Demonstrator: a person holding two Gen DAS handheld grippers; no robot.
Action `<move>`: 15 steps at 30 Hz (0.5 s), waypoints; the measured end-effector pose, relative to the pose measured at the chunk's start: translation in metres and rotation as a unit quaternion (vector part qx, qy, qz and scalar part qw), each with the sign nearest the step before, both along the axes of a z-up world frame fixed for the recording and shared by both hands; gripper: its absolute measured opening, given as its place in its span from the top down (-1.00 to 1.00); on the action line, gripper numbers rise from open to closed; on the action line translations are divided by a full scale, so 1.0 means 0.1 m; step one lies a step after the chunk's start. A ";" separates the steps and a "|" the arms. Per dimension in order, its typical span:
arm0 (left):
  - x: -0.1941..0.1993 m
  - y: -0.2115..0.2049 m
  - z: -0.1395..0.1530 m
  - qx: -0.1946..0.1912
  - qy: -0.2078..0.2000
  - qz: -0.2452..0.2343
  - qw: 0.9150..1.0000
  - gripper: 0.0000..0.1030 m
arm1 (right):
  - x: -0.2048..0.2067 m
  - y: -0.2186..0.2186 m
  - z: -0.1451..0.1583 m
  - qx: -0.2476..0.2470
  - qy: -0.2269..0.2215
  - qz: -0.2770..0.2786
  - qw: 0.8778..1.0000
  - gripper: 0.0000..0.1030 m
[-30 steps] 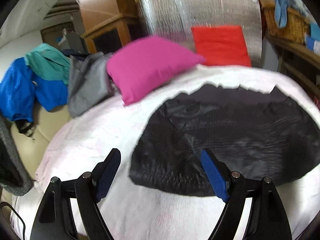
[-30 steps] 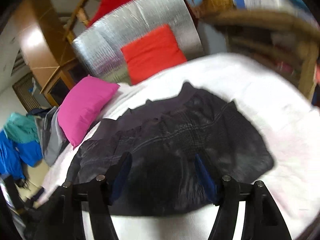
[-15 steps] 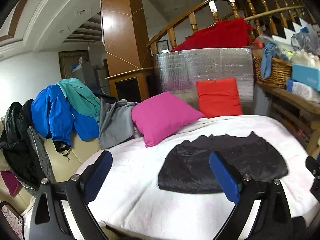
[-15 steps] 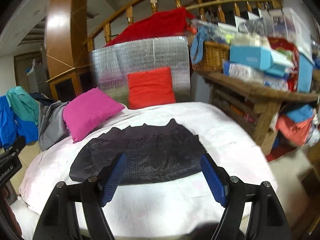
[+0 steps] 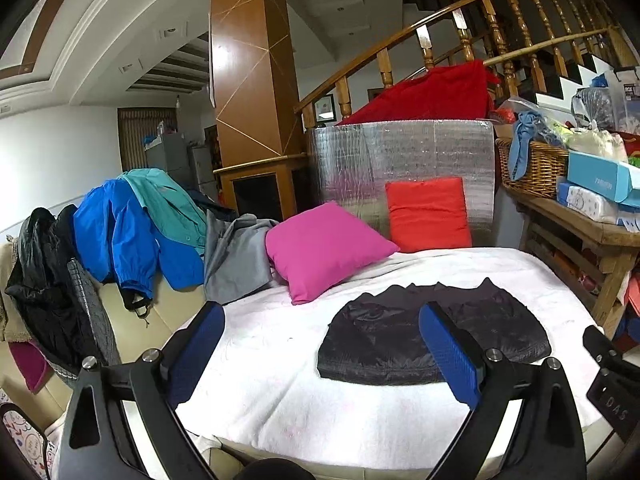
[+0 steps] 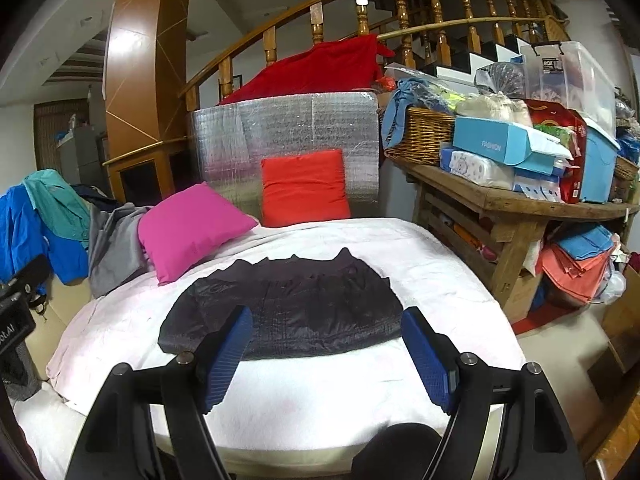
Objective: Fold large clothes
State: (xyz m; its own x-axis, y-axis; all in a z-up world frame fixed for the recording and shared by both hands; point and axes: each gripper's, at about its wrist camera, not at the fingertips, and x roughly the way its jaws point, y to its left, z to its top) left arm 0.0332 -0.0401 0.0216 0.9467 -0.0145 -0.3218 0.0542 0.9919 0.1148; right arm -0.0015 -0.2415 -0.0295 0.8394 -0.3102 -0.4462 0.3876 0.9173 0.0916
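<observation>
Now that you are lifting back, both grippers — left [image 5: 320, 354], right [image 6: 326, 358] — are hanging open and empty, leaving the folded black nylon jacket [image 6: 288, 308] ahead, finished.

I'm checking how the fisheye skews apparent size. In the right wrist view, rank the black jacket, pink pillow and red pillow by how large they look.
1. black jacket, plainly the largest
2. pink pillow
3. red pillow

The pillows look close in area; the red one sits farther back, so their order is unsure.
</observation>
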 end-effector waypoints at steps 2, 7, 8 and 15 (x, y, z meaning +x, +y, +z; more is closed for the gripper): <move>-0.02 -0.01 0.01 0.001 -0.001 -0.001 1.000 -0.90 | 0.00 0.01 -0.01 0.000 0.001 0.003 1.000 -0.55; -0.05 -0.03 0.00 0.000 -0.001 -0.001 1.000 -0.90 | 0.01 -0.01 -0.02 0.004 0.003 0.007 1.000 -0.55; -0.06 -0.04 0.00 0.000 -0.002 -0.001 1.000 -0.90 | 0.01 -0.01 -0.01 0.005 0.002 0.007 1.000 -0.55; -0.06 -0.02 -0.01 -0.003 0.002 -0.001 1.000 -0.90 | 0.01 -0.01 0.00 0.003 -0.001 0.007 1.000 -0.55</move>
